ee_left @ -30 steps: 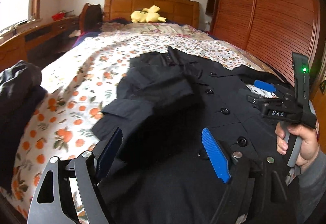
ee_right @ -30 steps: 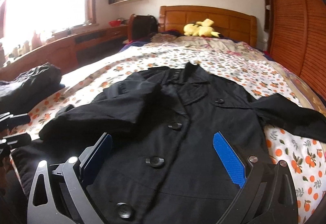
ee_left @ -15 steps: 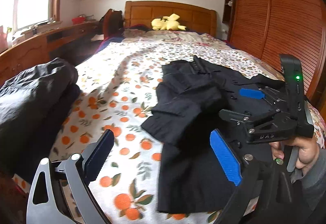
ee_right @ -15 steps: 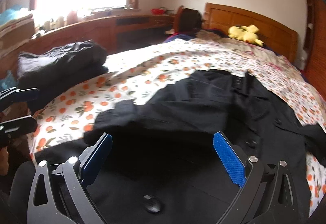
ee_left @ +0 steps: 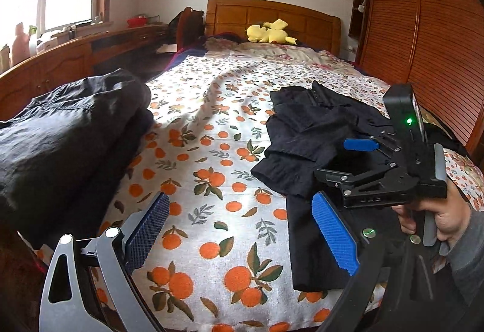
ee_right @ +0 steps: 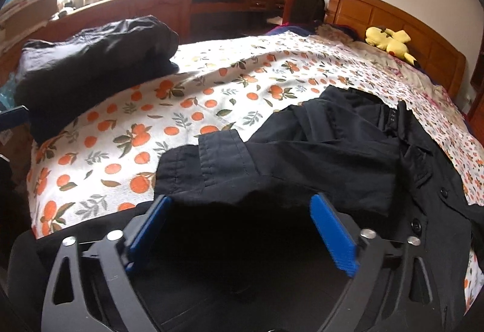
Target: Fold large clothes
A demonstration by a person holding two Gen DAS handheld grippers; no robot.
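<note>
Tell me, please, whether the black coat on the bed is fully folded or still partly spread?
Partly folded: the black coat has one sleeve laid across its front, but its buttoned body lies spread over the bed.

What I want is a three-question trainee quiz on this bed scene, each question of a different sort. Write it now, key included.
1. True or false: the yellow plush toy lies close to the wooden headboard.
2. The black coat is spread on a bedsheet printed with: A) oranges B) stripes C) stars.
3. Fill in: in the left wrist view, the pile of dark clothes sits on the ___ side of the picture.

Key: 1 true; 2 A; 3 left.
</note>
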